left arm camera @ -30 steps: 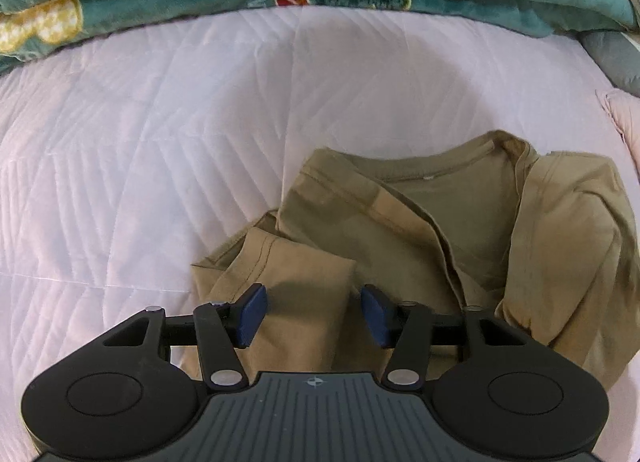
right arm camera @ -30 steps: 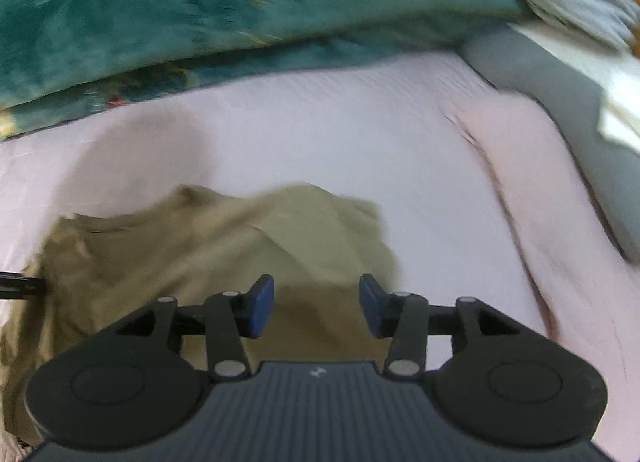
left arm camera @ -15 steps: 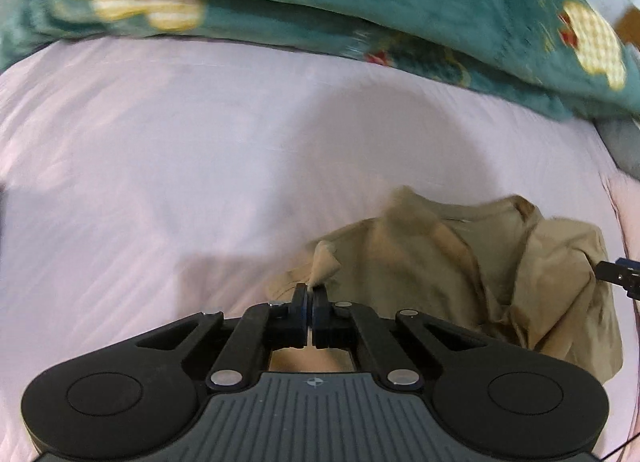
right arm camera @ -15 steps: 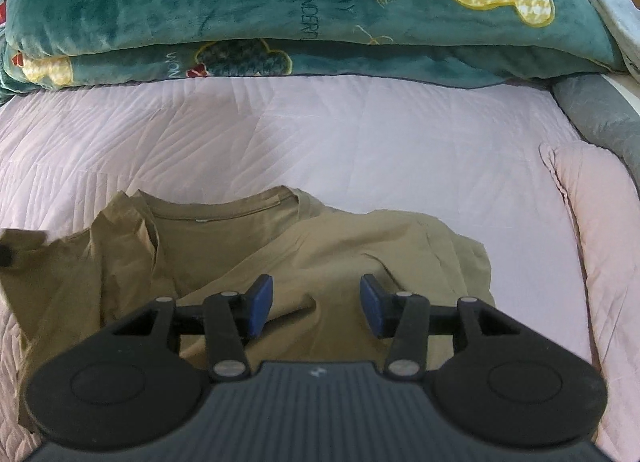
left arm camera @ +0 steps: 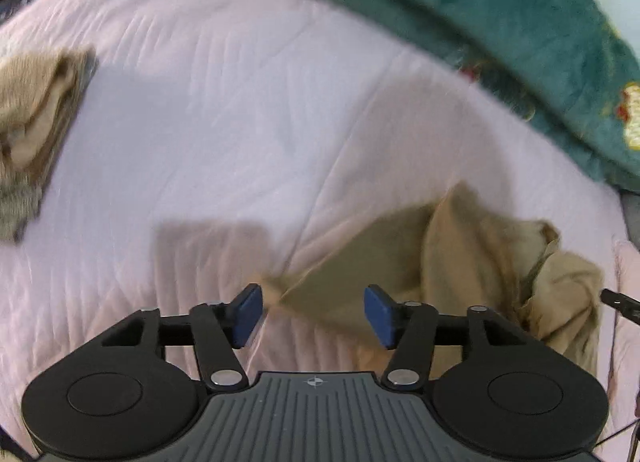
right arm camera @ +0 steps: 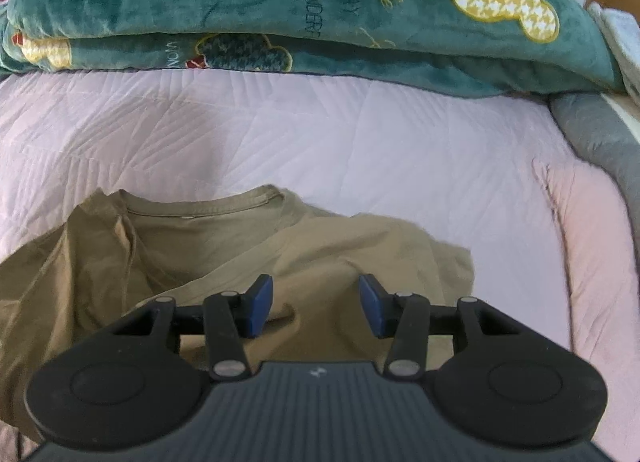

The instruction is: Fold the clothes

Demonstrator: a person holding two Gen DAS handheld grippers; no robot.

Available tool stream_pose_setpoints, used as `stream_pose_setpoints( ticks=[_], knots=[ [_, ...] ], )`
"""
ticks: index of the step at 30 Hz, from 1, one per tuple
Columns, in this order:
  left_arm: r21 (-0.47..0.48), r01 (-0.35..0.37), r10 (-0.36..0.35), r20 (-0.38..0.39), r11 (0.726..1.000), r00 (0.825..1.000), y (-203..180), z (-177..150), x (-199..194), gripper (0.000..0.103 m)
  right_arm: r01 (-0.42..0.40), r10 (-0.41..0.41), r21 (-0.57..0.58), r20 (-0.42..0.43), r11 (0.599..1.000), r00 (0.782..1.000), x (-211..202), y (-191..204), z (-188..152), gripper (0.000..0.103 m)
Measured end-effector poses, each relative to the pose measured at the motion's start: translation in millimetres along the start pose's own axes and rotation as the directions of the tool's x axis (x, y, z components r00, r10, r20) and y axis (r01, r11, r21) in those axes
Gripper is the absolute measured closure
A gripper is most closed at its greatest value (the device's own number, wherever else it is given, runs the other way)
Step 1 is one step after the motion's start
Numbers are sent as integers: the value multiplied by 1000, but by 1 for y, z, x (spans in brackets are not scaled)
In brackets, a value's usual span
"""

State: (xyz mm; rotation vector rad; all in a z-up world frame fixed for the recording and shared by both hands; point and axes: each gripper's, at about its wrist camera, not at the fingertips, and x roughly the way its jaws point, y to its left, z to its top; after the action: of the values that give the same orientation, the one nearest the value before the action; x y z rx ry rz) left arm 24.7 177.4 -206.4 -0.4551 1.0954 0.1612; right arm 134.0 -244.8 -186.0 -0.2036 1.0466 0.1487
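Note:
A crumpled khaki T-shirt lies on the pink quilted bed, its collar toward the far side. In the left wrist view the shirt lies to the right, with a sleeve stretched out toward the left. My left gripper is open, and the sleeve's tip lies just beyond its blue fingers. My right gripper is open and empty above the shirt's right part.
A folded teal blanket with yellow patterns lies along the far side of the bed. A pile of tan clothes sits at the far left in the left wrist view. A pink roll and a grey cushion border the right.
My left gripper shut on the sleeve, pulled it out to the left, then opened and let it go. My right gripper stayed open over the shirt.

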Motion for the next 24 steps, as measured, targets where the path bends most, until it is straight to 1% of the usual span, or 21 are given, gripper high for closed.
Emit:
stream_pose_setpoints(
  ticks=[1, 3, 4, 6, 9, 11, 13, 15, 17, 18, 19, 21, 22, 24],
  knots=[
    [32, 22, -23, 9, 999, 1000, -10, 5, 0, 42, 5, -5, -4, 1, 1000, 1000, 2, -3, 2, 54],
    [128, 41, -44, 27, 991, 999, -36, 17, 9, 42, 11, -11, -20, -6, 1000, 1000, 10, -12, 9, 54],
    [172, 48, -54, 30, 984, 998, -50, 24, 18, 42, 7, -7, -29, -13, 1000, 1000, 15, -16, 13, 54],
    [221, 72, -77, 16, 973, 997, -75, 34, 40, 42, -4, 2, -56, -23, 998, 1000, 26, -22, 19, 54],
    [233, 118, -113, -35, 965, 993, -103, 40, 75, 42, -10, 7, -94, -39, 996, 999, 44, -30, 27, 54],
    [236, 117, -107, -56, 965, 993, -119, 45, 96, 42, -11, 6, -113, -48, 994, 999, 56, -36, 31, 54],
    [245, 109, -95, -66, 963, 993, -130, 48, 107, 42, -12, 4, -132, -58, 991, 998, 68, -42, 34, 54],
    [253, 109, -95, -69, 961, 993, -137, 47, 110, 42, -10, -1, -145, -76, 989, 997, 83, -50, 34, 49],
    [257, 105, -88, -74, 961, 993, -142, 49, 115, 42, -39, 25, -138, -108, 990, 994, 96, -58, 33, 48],
    [257, 101, -84, -78, 961, 993, -144, 50, 117, 42, -70, 56, -123, -119, 990, 991, 100, -62, 31, 50],
    [255, 100, -80, -85, 962, 993, -144, 51, 118, 42, -101, 87, -107, -129, 989, 988, 104, -65, 30, 53],
    [250, 97, -76, -92, 963, 993, -142, 52, 118, 42, -159, 152, -49, -124, 986, 980, 103, -74, 26, 84],
    [247, 96, -75, -94, 964, 993, -142, 53, 118, 42, -173, 167, -35, -124, 984, 978, 100, -77, 24, 96],
    [241, 94, -73, -97, 966, 993, -140, 53, 116, 42, -189, 186, -34, -88, 981, 979, 86, -82, 19, 96]
  ],
)
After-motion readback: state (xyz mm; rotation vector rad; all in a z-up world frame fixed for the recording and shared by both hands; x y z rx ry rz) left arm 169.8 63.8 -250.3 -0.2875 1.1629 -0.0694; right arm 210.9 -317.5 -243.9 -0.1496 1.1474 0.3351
